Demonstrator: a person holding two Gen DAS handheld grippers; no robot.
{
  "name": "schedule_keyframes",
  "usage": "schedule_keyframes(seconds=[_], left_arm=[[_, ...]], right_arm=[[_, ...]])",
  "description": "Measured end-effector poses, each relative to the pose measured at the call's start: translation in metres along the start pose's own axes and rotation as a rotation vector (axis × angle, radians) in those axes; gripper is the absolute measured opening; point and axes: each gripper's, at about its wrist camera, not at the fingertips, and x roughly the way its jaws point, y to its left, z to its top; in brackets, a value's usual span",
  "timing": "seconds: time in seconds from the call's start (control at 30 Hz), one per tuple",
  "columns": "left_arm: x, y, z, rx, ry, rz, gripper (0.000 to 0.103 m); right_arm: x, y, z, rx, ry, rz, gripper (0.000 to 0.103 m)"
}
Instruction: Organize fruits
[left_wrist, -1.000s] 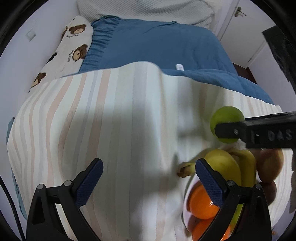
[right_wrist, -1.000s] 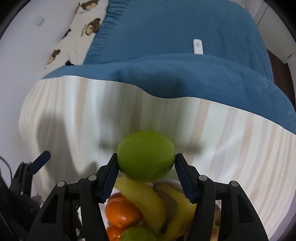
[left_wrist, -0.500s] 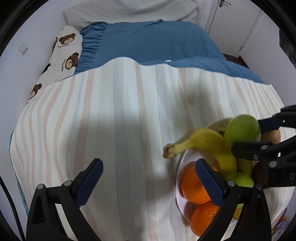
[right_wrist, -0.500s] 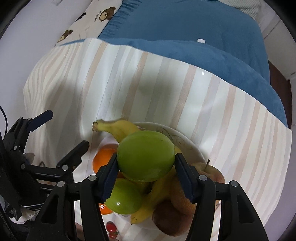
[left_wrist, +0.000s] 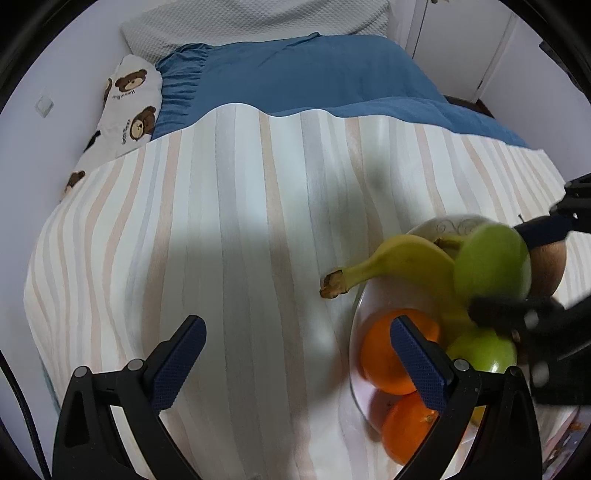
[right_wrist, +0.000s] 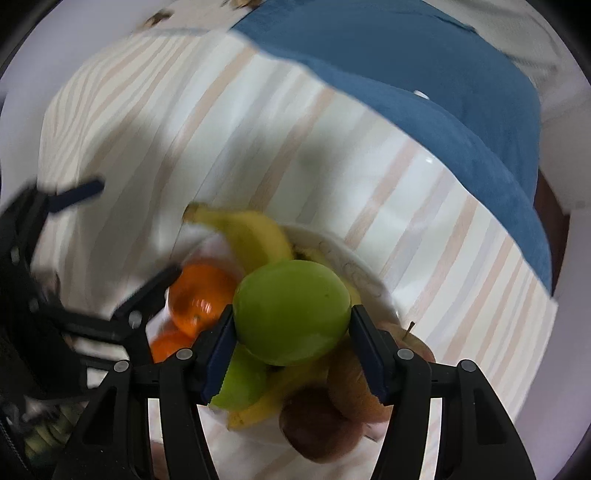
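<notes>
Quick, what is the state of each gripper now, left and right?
Left gripper: open, holding nothing, beside the plate.
Right gripper: closed on a green apple, above the fruit on the plate.

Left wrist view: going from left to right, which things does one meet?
Teddy-bear pillow → banana's stem end → upper orange → held green apple → brown fruit.

We have carried the green apple (right_wrist: 291, 312), clamped in the right gripper (right_wrist: 291, 350), from above the striped cloth (left_wrist: 221, 221) to over the fruit plate (left_wrist: 443, 225), now at the lower right of the left wrist frame.
</notes>
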Motion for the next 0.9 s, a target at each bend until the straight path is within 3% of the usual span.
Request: schedule_keyframes(seconds=[0.2, 0.37, 0.67, 0.73, 0.83, 0.9], left_arm=[[-0.001, 0.004, 0.0, -0.006, 0.004, -0.011, 0.102], [-0.005, 0.005, 0.002, 0.0, -0.005, -0.007, 0.102], [-0.013, 0.006, 0.0, -0.003, -0.012, -0.006, 0.102], [-0.017, 0.006, 0.0, -0.004, -0.016, -0.009, 0.102], [-0.024, 0.006, -0.001, -0.004, -0.025, -0.009, 0.102], [-0.029, 0.007, -0.001, -0.004, -0.031, -0.007, 0.102]], right_arm=[[-0.005, 0.002, -0.001, -0.002, 0.031, 0.008, 0.063], [-0.003, 0.0, 0.019, 0.019, 0.048, 0.037, 0.068], [-0.005, -0.014, 0.026, 0.067, 0.032, 0.079, 0.07], [-0.011, -0.017, 0.024, 0.079, 0.015, 0.085, 0.073], [-0.02, -0.026, 0.021, 0.091, -0.015, 0.079, 0.087], [-0.026, -0.03, 0.017, 0.103, -0.033, 0.071, 0.09]])
